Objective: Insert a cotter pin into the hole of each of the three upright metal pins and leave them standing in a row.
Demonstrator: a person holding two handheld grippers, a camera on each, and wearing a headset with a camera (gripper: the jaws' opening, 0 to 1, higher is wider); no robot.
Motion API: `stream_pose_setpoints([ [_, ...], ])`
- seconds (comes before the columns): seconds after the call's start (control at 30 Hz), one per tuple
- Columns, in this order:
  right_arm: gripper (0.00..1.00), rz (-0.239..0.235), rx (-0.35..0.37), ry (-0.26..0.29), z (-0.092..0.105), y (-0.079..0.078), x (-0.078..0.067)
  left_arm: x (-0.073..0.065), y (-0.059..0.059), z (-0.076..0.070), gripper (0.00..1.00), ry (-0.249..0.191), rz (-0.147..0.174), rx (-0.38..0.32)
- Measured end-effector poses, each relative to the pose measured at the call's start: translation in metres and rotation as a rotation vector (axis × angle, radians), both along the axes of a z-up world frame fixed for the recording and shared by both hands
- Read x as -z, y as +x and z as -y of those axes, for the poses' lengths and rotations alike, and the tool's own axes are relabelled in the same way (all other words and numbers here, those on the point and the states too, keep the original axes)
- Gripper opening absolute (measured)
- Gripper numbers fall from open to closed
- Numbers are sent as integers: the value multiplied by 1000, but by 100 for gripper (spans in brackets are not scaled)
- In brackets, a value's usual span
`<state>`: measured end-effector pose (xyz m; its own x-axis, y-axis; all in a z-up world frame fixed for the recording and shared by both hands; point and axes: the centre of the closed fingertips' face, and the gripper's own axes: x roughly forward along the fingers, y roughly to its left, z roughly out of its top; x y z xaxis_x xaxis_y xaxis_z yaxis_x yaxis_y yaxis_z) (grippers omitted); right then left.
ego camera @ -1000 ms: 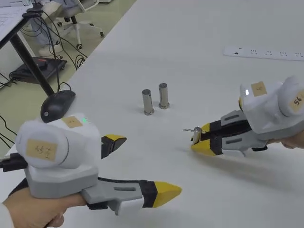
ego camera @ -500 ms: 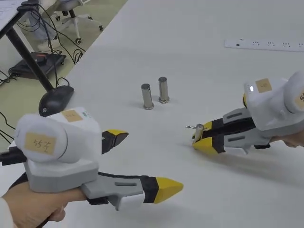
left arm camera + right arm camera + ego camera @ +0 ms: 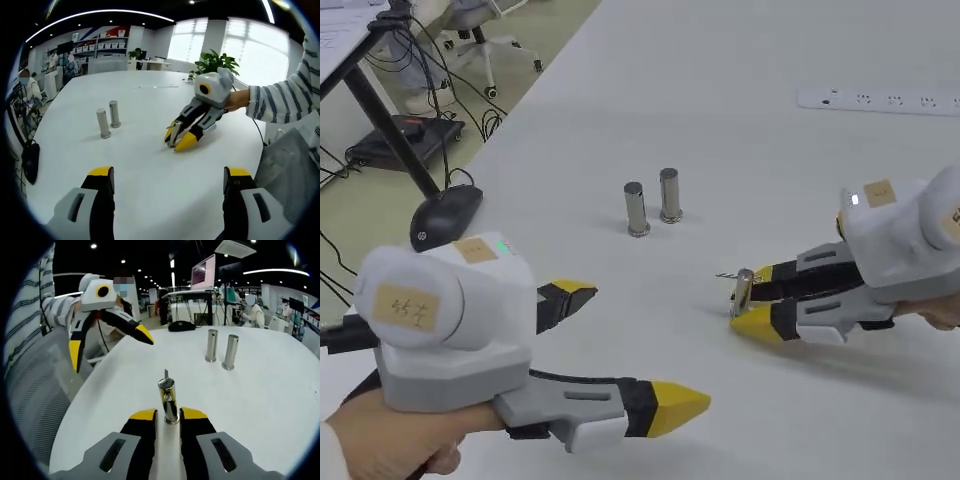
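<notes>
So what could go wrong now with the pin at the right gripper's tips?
The metal pin sits between the tips of the right gripper, so a careless pull-back may tip it. Its cotter pin sticks out sideways and might snag. The two standing pins are close together; one bump could fell both.

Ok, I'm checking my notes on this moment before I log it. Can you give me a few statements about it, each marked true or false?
The right gripper is shut on a metal pin. True.
The left gripper holds a cotter pin. False: its jaws stand open with nothing between them.
On the table, two other pins stand upright. True.
The held pin carries no cotter pin. False: a cotter pin pokes out near its top.
A mouse lies between the standing pins. False: the mouse lies near the table's edge, away from them.
</notes>
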<state>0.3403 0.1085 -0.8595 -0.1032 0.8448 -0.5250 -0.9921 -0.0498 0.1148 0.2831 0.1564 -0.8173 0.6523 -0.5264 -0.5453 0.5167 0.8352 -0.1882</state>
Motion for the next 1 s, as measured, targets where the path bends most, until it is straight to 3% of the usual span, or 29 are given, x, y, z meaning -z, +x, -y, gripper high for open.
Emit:
stream_pose_setpoints([
  [0.17, 24, -5, 20, 6, 2, -2, -4, -2, -2, -4, 90, 0, 2, 1],
  [0.33, 31, -25, 61, 49, 5, -4, -19, -4, -2, -8, 89, 11, 9, 3],
  [0.5, 39, -4, 121, 75, 14, -3, -32, -7, -3, -7, 88, 13, 15, 14],
  [0.6, 47, -9, 187, 108, 24, -3, -44, -8, -3, -7, 89, 13, 17, 17],
  [0.87, 53, 12, 325, 185, 55, -13, -77, -10, -8, -4, 88, 7, 17, 48],
  [1.0, 63, 13, 383, 196, 71, -20, -88, -11, -12, -3, 88, 12, 16, 65],
])
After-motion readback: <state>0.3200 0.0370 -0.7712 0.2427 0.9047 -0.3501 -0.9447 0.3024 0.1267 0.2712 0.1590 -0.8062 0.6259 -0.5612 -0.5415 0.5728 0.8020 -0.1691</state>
